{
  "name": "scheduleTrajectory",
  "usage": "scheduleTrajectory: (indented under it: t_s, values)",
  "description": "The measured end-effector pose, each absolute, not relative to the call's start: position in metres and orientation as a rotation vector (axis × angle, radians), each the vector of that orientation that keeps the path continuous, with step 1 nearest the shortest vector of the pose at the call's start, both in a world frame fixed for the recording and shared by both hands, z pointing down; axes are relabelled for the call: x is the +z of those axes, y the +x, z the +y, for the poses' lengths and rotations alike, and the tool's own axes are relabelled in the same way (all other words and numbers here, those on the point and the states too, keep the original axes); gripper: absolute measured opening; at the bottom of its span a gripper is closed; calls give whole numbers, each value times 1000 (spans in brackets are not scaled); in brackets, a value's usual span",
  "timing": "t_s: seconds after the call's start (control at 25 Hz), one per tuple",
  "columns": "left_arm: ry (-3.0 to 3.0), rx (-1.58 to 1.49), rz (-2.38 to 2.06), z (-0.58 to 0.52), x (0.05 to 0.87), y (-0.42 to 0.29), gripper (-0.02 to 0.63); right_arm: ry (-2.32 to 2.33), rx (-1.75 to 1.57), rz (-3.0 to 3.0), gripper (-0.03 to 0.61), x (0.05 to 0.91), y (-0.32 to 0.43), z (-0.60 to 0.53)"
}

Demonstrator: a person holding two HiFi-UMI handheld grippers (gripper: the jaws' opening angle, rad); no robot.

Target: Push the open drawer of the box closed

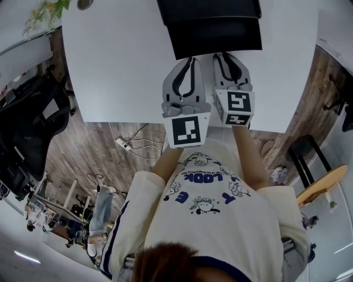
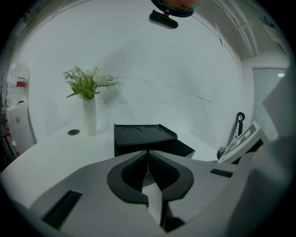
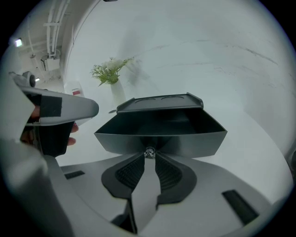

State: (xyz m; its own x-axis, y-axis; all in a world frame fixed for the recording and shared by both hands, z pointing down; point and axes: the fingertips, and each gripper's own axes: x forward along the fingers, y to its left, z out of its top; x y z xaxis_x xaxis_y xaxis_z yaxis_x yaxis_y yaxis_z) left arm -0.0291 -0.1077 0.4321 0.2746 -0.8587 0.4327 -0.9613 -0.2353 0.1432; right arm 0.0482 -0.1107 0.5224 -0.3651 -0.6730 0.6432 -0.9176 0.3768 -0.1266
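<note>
A black box (image 1: 209, 10) stands on the white table (image 1: 110, 66) with its drawer (image 1: 216, 36) pulled out toward me. In the right gripper view the drawer's front (image 3: 189, 139) fills the middle, with a small shiny knob (image 3: 149, 152) at its lower centre. My right gripper (image 3: 149, 156) has its two tips pinched on that knob. My left gripper (image 2: 148, 152) is shut and empty, hanging a short way in front of the box (image 2: 143, 134), left of the drawer (image 2: 179, 149). In the head view the left gripper (image 1: 189, 59) and right gripper (image 1: 226, 55) sit side by side at the drawer's front.
A white vase with green sprigs (image 2: 89, 115) stands on the table behind and left of the box, next to a small round disc (image 2: 73, 132). The table's near edge (image 1: 121, 121) runs just under the grippers; wooden floor with cables (image 1: 132, 144) lies below.
</note>
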Motion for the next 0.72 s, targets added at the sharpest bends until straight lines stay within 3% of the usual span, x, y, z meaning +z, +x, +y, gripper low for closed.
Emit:
scheduleTrajectory:
  t_s: [0.72]
  values:
    - [2160, 358, -1663, -134, 427, -45, 20, 1420, 648, -2145, 89, 521, 36, -163]
